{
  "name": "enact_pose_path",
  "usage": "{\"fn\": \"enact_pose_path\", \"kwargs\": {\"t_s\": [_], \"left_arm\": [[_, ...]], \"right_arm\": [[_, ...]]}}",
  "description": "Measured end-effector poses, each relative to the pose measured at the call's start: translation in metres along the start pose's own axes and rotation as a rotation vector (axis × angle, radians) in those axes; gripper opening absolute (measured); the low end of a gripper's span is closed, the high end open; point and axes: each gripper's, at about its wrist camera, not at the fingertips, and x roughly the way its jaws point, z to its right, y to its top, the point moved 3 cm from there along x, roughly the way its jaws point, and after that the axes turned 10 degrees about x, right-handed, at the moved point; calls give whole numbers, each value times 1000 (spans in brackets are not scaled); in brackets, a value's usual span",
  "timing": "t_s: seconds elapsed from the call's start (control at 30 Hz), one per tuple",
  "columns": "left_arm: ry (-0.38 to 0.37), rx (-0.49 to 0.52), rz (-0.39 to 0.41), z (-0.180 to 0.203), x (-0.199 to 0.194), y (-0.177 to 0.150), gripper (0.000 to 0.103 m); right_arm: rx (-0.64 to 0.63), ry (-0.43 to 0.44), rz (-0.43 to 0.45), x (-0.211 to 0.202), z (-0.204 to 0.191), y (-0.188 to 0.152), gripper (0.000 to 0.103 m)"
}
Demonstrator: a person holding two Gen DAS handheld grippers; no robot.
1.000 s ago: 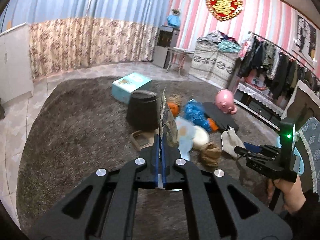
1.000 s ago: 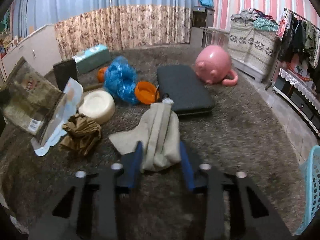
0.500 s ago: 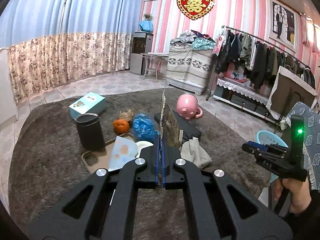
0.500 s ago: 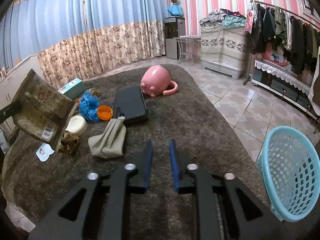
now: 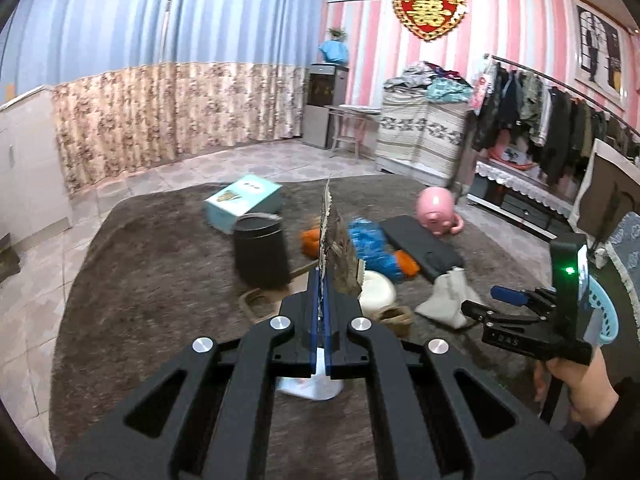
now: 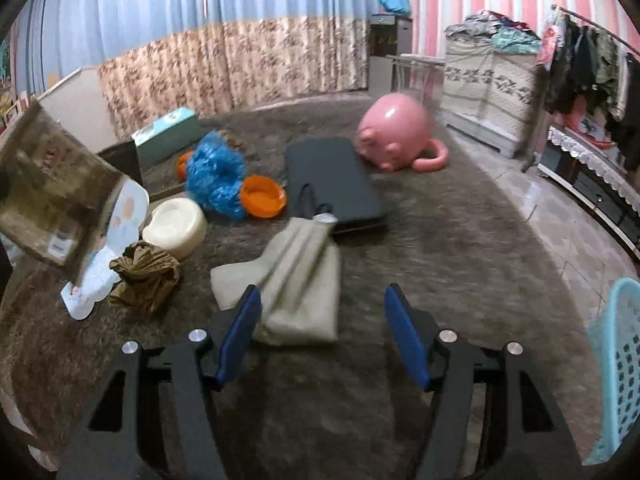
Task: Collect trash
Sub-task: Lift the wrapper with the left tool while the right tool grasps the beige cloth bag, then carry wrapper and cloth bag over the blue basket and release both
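Trash lies scattered over the brown rug (image 6: 460, 240): a crumpled brown paper (image 6: 144, 276), a beige cloth pouch (image 6: 300, 276), a blue plastic bag (image 6: 216, 176), a white bowl (image 6: 176, 226) and an orange dish (image 6: 262, 196).

The left gripper (image 5: 320, 280) is clenched on a flat brown snack packet (image 5: 340, 256), held upright off the rug with a pale printed sheet (image 6: 116, 224) hanging behind it. The right gripper (image 6: 320, 332) is released; its jaws have just been opening and nothing sits between them.

Judging by this, one piece is already collected and the right hand is lining up for the next. The pouch lies just ahead of the right gripper, nearer its left finger (image 6: 240, 332), apparently not touching it. The next move probably calls for shifting left, straddling the pouch, then closing. A light blue basket (image 6: 616, 360) stands at the rug's right edge, well apart from the pile, the likely drop spot.
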Motion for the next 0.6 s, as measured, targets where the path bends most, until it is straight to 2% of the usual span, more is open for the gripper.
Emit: {"fn": "enact_pose_path", "kwargs": {"t_s": [0.03, 0.13, 0.23, 0.33, 0.43, 0.6], "left_arm": [[8, -8, -3, -6, 0, -2, 0], [11, -32, -6, -15, 1, -4, 0], [3, -37, -6, -14, 2, -3, 0], [-13, -27, 7, -4, -1, 2, 0], [-35, -13, 35, 6, -7, 10, 0], [-114, 9, 99, 40, -16, 35, 0]], "right_arm": [[-4, 7, -18, 8, -5, -2, 61], [-32, 26, -55, 19, -14, -6, 37], [-100, 23, -37, 14, -24, -10, 19], [-133, 11, 29, -8, -25, -9, 16], [-110, 9, 83, -39, -14, -3, 16], [-57, -63, 163, -95, 33, 1, 16]]}}
